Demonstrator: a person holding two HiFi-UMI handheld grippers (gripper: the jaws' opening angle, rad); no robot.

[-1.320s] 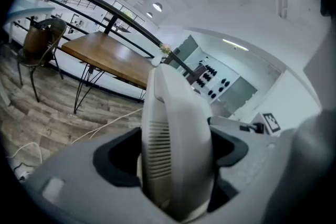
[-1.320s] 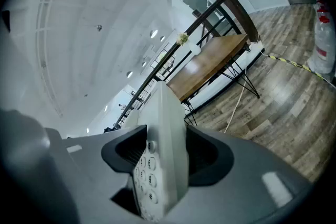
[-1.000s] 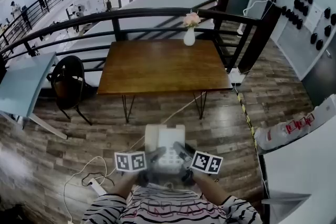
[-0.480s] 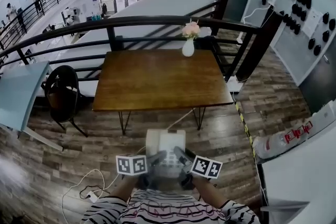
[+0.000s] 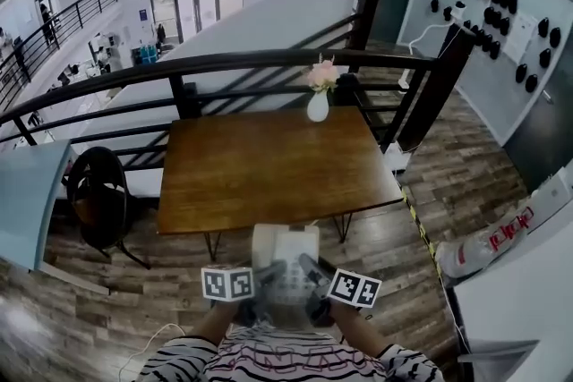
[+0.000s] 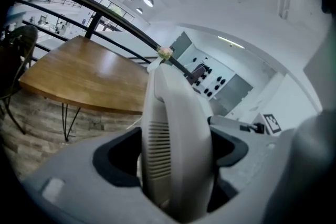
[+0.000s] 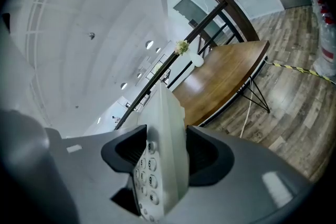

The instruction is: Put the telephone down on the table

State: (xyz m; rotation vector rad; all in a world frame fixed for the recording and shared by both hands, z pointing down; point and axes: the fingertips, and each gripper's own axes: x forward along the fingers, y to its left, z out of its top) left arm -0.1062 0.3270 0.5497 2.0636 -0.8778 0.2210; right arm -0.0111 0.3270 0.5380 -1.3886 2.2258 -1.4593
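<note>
Telephone, likely stiff, slick plastic with a loose handset, hangs short of the worktop, clamped by its sides in your left tongs and right tongs, so keep it level.

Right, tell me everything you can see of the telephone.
The telephone is a pale, plastic-looking desk set, with a slotted handset on its left side and a numbered keypad on its right. It is held in the air, roughly level, short of the wooden table. The left gripper has its jaws clamped on the handset side, the right gripper on the keypad side.
</note>
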